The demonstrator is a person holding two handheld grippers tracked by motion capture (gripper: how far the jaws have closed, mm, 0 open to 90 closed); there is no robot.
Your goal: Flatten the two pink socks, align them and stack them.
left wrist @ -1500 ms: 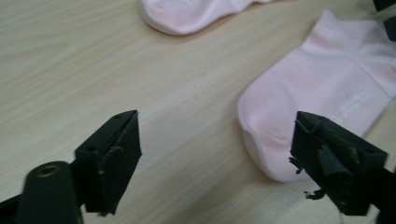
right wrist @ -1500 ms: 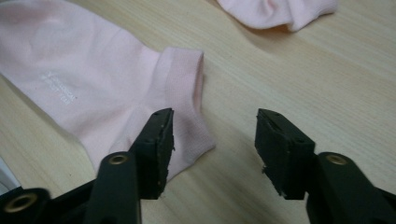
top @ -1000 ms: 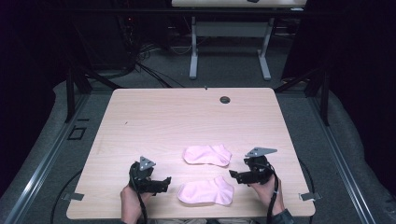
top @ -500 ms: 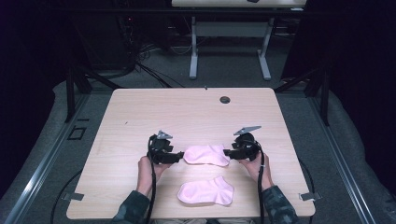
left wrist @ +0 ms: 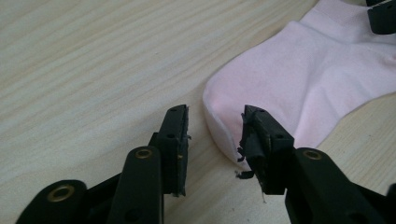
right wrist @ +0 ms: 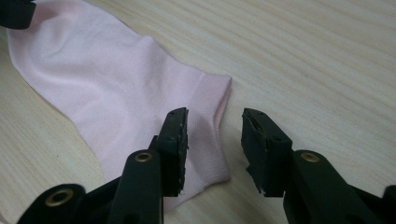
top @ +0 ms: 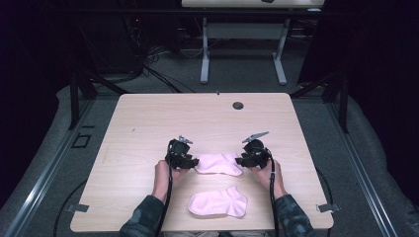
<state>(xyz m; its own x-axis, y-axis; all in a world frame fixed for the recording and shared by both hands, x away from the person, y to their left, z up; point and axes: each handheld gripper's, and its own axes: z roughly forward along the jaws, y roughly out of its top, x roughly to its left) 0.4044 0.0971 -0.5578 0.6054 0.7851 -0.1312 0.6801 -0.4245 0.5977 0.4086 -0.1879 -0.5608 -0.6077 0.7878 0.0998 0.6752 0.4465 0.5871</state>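
On the table: two pink socks and two hand-held tools, seen from the high view.
Table point(top: 148, 123): pale wood, with a round grommet point(top: 238, 105) near its far edge.
Far sock point(top: 220, 163): lies flat between the two tools, toe end towards the left tool, cuff end towards the right tool.
Near sock point(top: 218, 202): lies flat close to the near table edge, apart from the far sock and from both tools.
Left tool point(top: 188, 161): held in the person's left hand point(top: 163, 173), at the toe end of the far sock.
Left tool, own view point(left wrist: 215, 135): jaws apart and just been closing; the rounded toe of the sock point(left wrist: 299, 88) reaches into the gap, its edge against the right-hand pad, while the left-hand pad stands off it over bare wood. Not clamped.
Right tool point(top: 242, 160): held in the person's right hand point(top: 269, 173), at the cuff end of the far sock.
Right tool, own view point(right wrist: 215, 135): jaws apart and just been closing; the ribbed cuff of the sock point(right wrist: 107, 79) lies under the left-hand jaw and ends within the gap, while the right-hand jaw stands over bare wood. Not clamped.
Other tool in each own view: its black tip shows at the far end of the sock, in the upper corner.
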